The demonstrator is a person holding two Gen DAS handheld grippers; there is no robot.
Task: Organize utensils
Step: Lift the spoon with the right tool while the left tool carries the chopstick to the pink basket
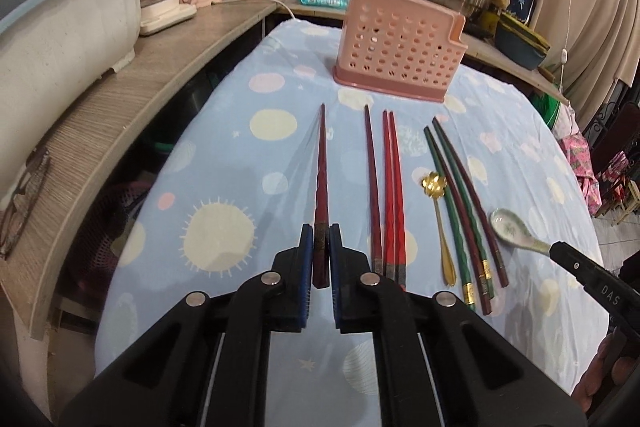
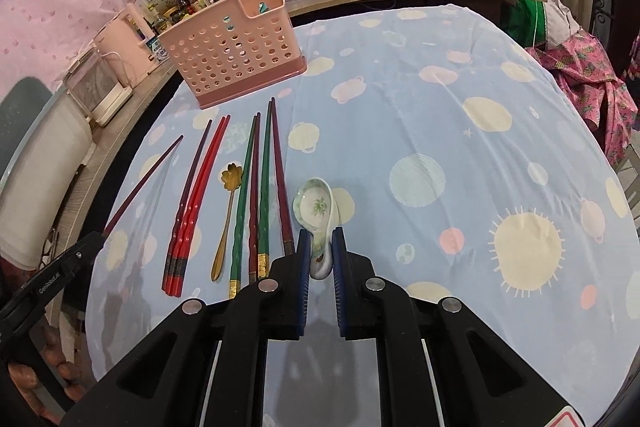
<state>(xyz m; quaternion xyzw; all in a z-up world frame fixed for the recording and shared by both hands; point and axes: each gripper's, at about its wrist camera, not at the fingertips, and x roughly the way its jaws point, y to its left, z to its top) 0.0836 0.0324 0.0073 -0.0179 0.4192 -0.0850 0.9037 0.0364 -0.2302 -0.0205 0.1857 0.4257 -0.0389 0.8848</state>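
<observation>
The left tool [image 1: 321, 239] clamps one dark maroon chopstick [image 1: 321, 183]. The right tool [image 2: 321, 243] pinches the white ceramic spoon's [image 2: 316, 207] handle. Seven other chopsticks and one gold flower-bowled spoon [image 1: 440, 227] lie on the table [image 1: 224, 187] before one pink perforated plastic holder [image 1: 398, 43].

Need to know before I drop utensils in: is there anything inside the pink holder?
Through the pink holder wall notch a small teal patch shows, though whether it is inside or behind is unclear. Otherwise no utensils rise above the rim; the perforated walls hide the bottom.
</observation>
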